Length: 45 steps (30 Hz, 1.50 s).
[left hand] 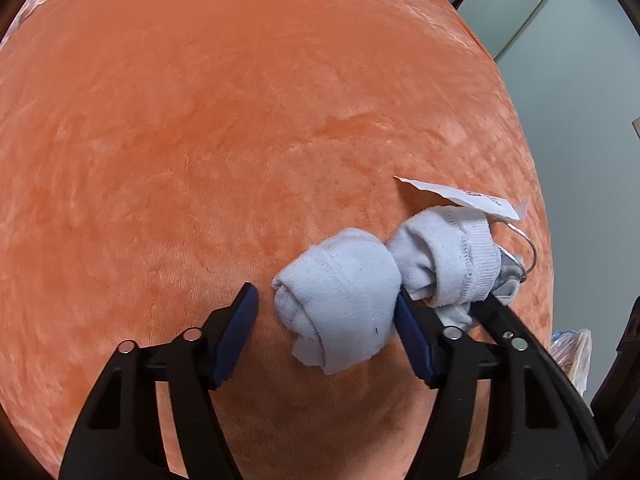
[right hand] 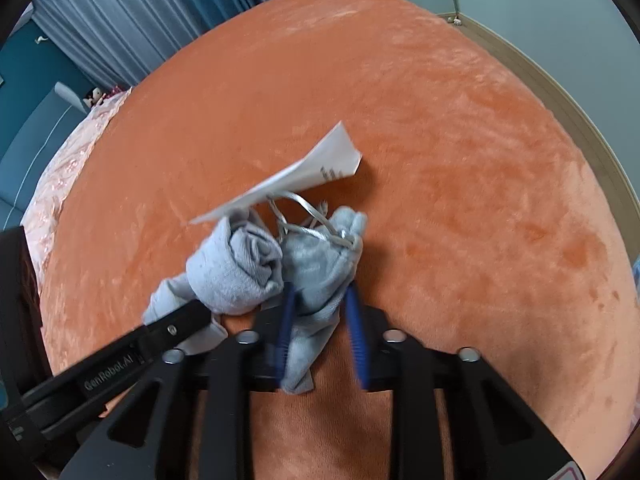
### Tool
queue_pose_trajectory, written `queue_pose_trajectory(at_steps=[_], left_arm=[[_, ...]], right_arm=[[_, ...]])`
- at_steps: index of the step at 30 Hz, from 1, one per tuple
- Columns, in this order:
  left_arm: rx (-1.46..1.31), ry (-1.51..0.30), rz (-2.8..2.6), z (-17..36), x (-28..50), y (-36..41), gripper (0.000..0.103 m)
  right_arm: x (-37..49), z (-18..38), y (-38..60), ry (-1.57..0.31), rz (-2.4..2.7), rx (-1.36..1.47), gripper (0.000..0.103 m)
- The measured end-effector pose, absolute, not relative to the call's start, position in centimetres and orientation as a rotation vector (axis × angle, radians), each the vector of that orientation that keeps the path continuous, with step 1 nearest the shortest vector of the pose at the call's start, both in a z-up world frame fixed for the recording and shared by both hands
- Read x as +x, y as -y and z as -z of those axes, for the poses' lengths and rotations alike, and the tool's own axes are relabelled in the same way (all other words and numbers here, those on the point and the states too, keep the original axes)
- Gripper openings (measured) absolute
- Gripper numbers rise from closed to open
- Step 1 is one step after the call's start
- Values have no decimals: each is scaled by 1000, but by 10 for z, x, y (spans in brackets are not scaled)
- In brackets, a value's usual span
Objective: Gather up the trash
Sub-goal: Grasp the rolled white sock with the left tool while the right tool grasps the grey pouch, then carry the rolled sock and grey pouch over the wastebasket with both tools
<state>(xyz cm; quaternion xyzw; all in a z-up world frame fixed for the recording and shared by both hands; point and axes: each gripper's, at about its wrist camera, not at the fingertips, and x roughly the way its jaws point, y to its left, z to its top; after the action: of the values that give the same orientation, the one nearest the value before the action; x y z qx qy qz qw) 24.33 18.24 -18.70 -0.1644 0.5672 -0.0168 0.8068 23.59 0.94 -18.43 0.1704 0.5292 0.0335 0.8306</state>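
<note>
left gripper (left hand: 326, 322): fingers gaping around rolled sock (left hand: 340, 300), not pinching | right gripper (right hand: 320, 312): fingers nipping grey cloth (right hand: 320, 272) | risk: string (right hand: 308, 216) is snagging, dragging paper (right hand: 304, 172) along bed (right hand: 460, 160)

Both wrist cameras look steeply down, from close, onto the orange bed (left hand: 240, 128); both views share the rolled socks (left hand: 340, 300) and paper (right hand: 304, 172).
</note>
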Motion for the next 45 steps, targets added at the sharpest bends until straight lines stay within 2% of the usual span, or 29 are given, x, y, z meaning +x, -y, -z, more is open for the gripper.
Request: queue_pose_trajectory(at_steps=[1, 4, 7, 22, 45], left_arm=[[-352, -1212, 47, 187, 243, -181, 52], [-336, -1205, 57, 185, 240, -178, 42], [-344, -1204, 58, 183, 235, -178, 38], [-348, -1247, 96, 168, 155, -160, 37], [-119, -1058, 302, 50, 65, -31, 37]], right_arm=[[235, 187, -11, -1128, -75, 356, 10], [228, 187, -15, -1129, -85, 356, 6], [218, 183, -16, -1128, -97, 370, 6], [116, 169, 2, -1150, -99, 397, 6], [11, 33, 117, -844, 8, 450, 6]])
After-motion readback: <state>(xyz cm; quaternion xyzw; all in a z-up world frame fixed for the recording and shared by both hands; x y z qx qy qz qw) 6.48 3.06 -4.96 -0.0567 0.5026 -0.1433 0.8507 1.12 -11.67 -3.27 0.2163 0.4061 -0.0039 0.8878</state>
